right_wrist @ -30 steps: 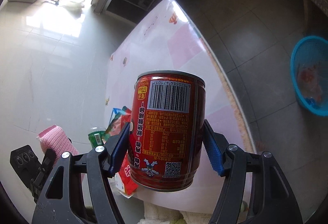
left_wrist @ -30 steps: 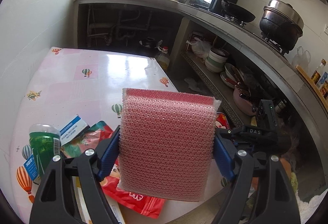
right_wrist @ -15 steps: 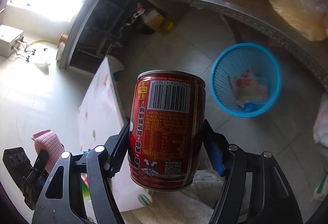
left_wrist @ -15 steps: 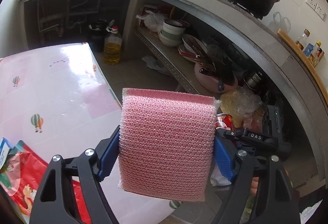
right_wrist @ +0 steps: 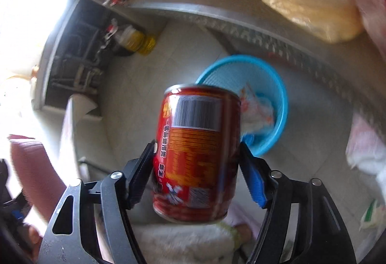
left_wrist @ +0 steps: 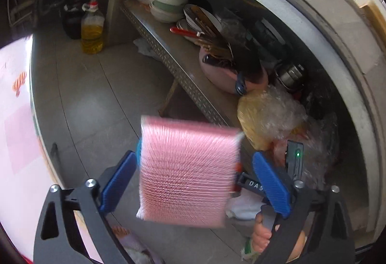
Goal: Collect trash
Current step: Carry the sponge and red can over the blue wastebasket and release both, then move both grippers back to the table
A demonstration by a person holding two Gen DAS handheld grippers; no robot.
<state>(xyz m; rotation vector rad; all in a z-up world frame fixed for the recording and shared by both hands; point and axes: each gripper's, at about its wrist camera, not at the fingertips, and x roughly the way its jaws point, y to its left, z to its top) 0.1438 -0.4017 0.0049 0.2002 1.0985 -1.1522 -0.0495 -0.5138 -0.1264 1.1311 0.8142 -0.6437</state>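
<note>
Pink and blurred, the scouring sponge [left_wrist: 187, 172] fills the lower middle of the left wrist view, between the blue pads of the left claw [left_wrist: 193, 185]; its jaws are opening and both pads stand clear of the sponge's edges. Behind it lie grey floor tiles, a cooking-oil bottle [left_wrist: 91, 31] at upper left, and a metal shelf [left_wrist: 168, 56] of bowls. In the right wrist view the red drink can [right_wrist: 196, 154] sits tilted at centre inside the right claw [right_wrist: 196, 173], whose jaws are also opening, the pads just off its sides. A blue wastebasket [right_wrist: 281, 104] holding wrappers shows behind the can.
</note>
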